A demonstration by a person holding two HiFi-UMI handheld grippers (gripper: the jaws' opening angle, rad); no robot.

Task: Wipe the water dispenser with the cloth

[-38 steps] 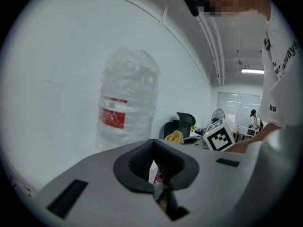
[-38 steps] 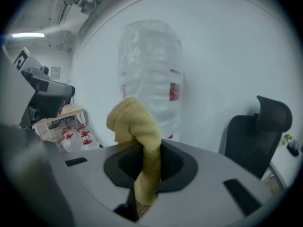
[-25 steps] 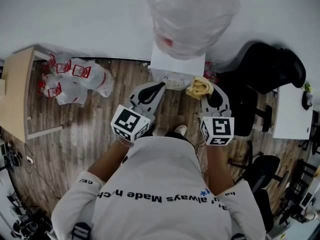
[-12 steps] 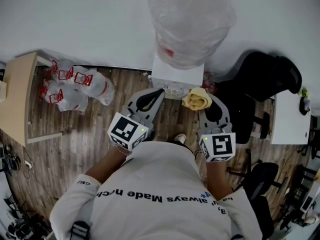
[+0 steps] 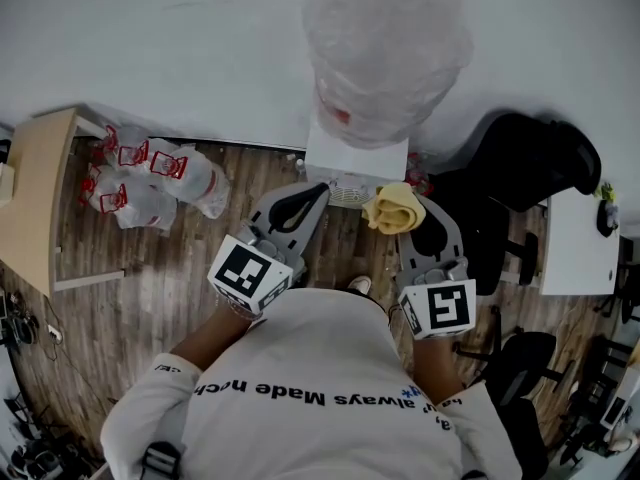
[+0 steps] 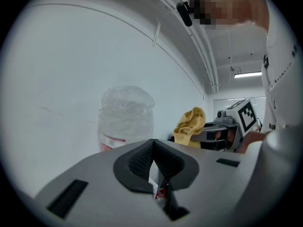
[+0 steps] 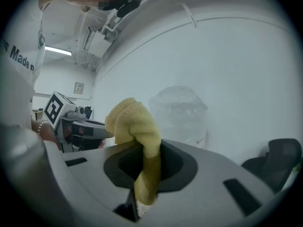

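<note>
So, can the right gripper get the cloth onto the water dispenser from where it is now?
Probably yes. The right gripper is shut on the cloth, held just in front of the water dispenser with nothing between them; the left gripper is off to its side.

cloth (image 5: 393,208): plain yellow
water dispenser (image 5: 357,156): white
bottle (image 5: 385,43): clear, crinkled, red band
left hand-held gripper (image 5: 318,190): grey, black-and-white square markers
right hand-held gripper (image 5: 408,204): grey, black-and-white square markers
floor (image 5: 170,268): brown wood grain
</note>
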